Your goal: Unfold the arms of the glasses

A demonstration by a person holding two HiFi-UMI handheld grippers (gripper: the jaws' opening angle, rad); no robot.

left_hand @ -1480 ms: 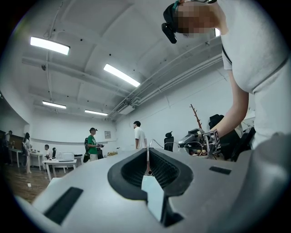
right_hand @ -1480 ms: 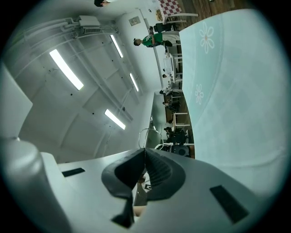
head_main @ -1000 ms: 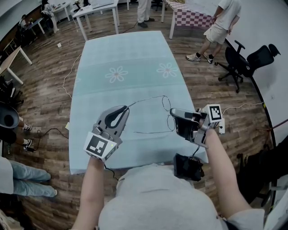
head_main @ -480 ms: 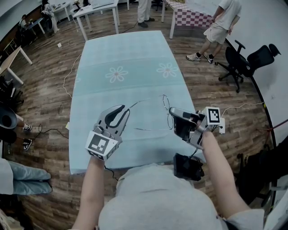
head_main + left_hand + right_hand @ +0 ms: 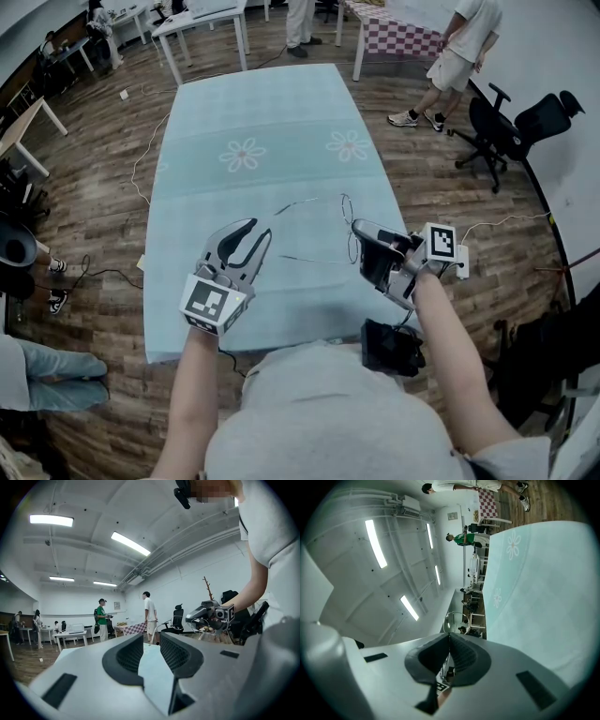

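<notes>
Right gripper view: my right gripper (image 5: 449, 634) pinches the thin wire-rimmed glasses (image 5: 455, 620) beneath a round lens. Left gripper view: my left gripper (image 5: 151, 637) is opening, with nothing between its ribbed pads (image 5: 129, 656).

The left gripper (image 5: 256, 228) is opening its jaws and has let go of the upper arm (image 5: 305, 202) of the glasses (image 5: 345, 199); the arm's tip is now hanging free just beyond them. The right gripper (image 5: 357, 239), pinching the frame, is tilting slightly, carrying both arms a little away from the person.
</notes>
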